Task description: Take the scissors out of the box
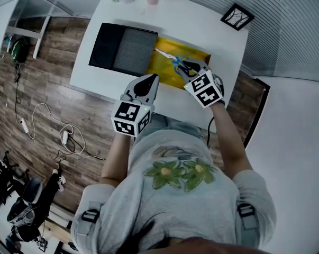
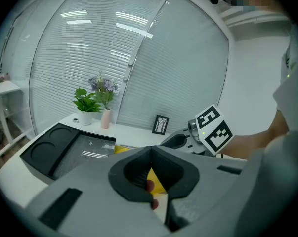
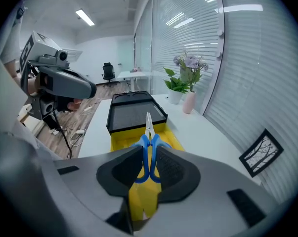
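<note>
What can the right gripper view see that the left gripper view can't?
Only the right gripper view shows the blue scissors, pinched by the right gripper over the yellow box, plus the left gripper. Only the left gripper view shows the right gripper from outside. Both show the yellow box, black tray, potted plant, pink vase and picture frame.

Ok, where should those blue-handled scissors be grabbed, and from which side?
By the blue handle loops, from the near end above the yellow box: the scissors are closed, blades pointing away toward the black tray. The right gripper is clamped there now.
</note>
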The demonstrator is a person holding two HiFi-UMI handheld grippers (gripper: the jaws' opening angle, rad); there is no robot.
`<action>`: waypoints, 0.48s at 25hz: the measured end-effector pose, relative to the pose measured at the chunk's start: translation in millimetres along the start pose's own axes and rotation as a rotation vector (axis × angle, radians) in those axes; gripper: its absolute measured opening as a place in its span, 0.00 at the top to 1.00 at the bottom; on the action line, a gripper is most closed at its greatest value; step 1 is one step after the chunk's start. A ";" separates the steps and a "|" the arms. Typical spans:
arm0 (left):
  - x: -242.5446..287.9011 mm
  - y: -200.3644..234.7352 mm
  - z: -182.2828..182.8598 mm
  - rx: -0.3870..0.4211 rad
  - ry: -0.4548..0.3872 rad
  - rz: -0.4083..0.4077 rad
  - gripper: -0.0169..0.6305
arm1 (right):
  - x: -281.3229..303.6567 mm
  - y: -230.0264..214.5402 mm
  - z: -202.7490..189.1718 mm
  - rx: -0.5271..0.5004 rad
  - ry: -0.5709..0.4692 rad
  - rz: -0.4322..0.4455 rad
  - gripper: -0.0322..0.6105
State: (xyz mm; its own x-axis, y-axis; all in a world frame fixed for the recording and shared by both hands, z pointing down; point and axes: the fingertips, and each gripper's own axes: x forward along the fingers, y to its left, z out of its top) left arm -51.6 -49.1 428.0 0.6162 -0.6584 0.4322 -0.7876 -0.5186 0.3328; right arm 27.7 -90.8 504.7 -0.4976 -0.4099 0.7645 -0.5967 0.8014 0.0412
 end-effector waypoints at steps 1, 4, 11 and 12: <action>0.0 0.1 0.4 0.001 0.000 -0.001 0.96 | -1.9 0.2 2.3 -0.003 -0.003 -0.001 0.82; 0.2 0.2 0.7 0.004 -0.003 -0.003 0.96 | -7.2 0.4 9.1 -0.016 -0.020 -0.007 0.82; -2.3 -0.4 3.8 0.006 -0.008 -0.002 0.96 | -25.4 5.0 22.0 -0.013 -0.059 -0.015 0.82; -2.5 0.0 4.0 0.006 -0.009 -0.002 0.96 | -28.1 5.6 24.0 -0.012 -0.068 -0.018 0.82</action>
State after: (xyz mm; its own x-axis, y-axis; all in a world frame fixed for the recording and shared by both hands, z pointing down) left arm -53.2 -49.7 423.5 0.6175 -0.6623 0.4243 -0.7866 -0.5229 0.3284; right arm 23.3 -85.3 468.1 -0.5291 -0.4526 0.7178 -0.5983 0.7988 0.0627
